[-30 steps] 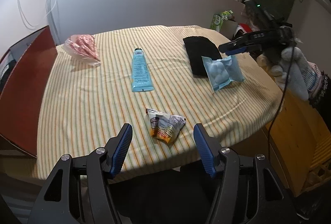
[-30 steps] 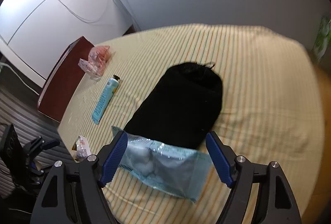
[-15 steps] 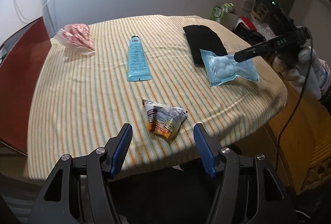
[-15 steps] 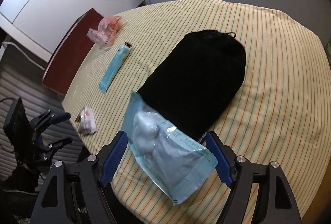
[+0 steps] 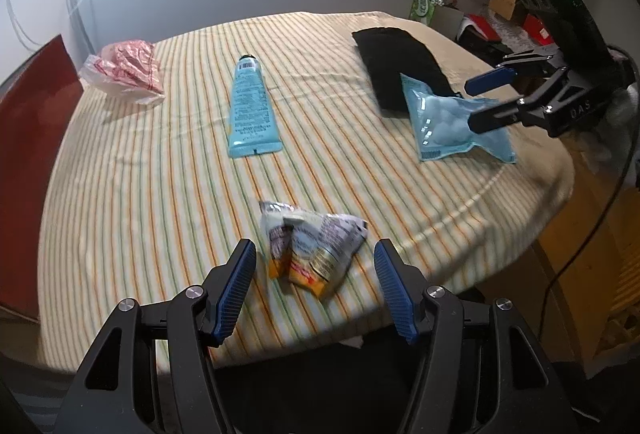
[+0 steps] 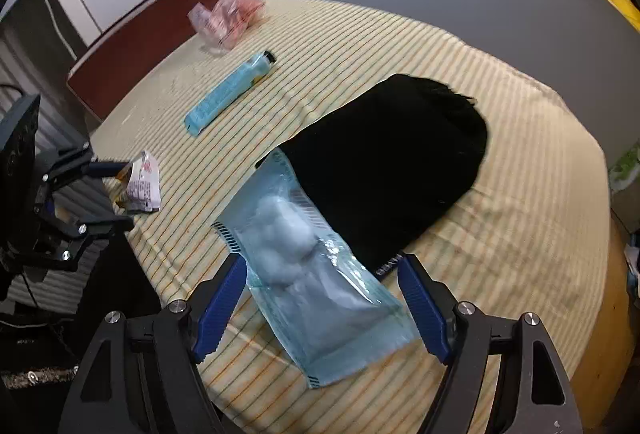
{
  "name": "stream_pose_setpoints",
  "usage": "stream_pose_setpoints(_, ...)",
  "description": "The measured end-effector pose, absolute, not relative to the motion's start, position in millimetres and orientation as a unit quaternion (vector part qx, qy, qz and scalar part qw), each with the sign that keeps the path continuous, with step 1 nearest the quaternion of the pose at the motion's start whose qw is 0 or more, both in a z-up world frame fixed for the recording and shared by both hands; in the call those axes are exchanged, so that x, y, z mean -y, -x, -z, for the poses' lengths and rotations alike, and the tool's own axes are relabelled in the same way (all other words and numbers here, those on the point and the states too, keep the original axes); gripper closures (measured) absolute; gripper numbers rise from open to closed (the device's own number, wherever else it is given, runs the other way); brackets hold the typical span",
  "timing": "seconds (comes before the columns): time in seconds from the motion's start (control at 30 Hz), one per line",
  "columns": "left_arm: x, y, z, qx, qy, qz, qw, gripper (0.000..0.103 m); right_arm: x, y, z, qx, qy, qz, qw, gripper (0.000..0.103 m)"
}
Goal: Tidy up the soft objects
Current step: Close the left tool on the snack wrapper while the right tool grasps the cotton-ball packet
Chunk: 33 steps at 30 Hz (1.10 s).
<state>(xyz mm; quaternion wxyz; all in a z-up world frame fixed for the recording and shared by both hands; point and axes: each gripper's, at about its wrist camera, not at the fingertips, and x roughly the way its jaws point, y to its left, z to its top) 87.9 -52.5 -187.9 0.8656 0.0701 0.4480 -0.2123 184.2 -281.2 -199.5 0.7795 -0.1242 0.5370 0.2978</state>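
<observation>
Warm indoor light falls from above onto the striped tablecloth (image 5: 160, 193); dark windows behind. Fisheye bending curves every edge, corners go black, slight motion blur ahead of the jaws.

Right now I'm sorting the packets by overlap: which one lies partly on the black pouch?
The light blue cotton-ball packet: one end rests on the black pouch. The crumpled snack packet and pink bag lie apart from it.

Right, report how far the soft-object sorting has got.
Nothing looks sorted yet: the pink bag, blue tube and black pouch lie scattered on the striped cloth. Both tongs are open, holding nothing: left tongs bracket the crumpled snack packet, right tongs bracket the cotton-ball pack. All grasping and grouping remains.
</observation>
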Motion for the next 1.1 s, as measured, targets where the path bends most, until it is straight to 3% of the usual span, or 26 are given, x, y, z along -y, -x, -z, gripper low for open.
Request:
stream_pose_setpoints(0.3,55,-101,191,-0.447,-0.087,0.209,0.866,0.042,276,-189,213,-0.56,0.113,-0.316,0.757,0.028)
stream_pose_setpoints(0.63,54,-101,192,-0.438,-0.089,0.212,0.869,0.042,245,-162,220,-0.551,0.225,-0.304,0.744,0.028)
stream_pose_setpoints(0.8,53,-97,191,-0.431,-0.093,0.213,0.872,0.051,242,-161,220,-0.556,0.228,-0.294,0.743,0.028)
stream_pose_setpoints(1.1,53,-98,191,-0.43,-0.092,0.21,0.873,0.056,250,-163,223,-0.575,0.2,-0.283,0.741,0.041)
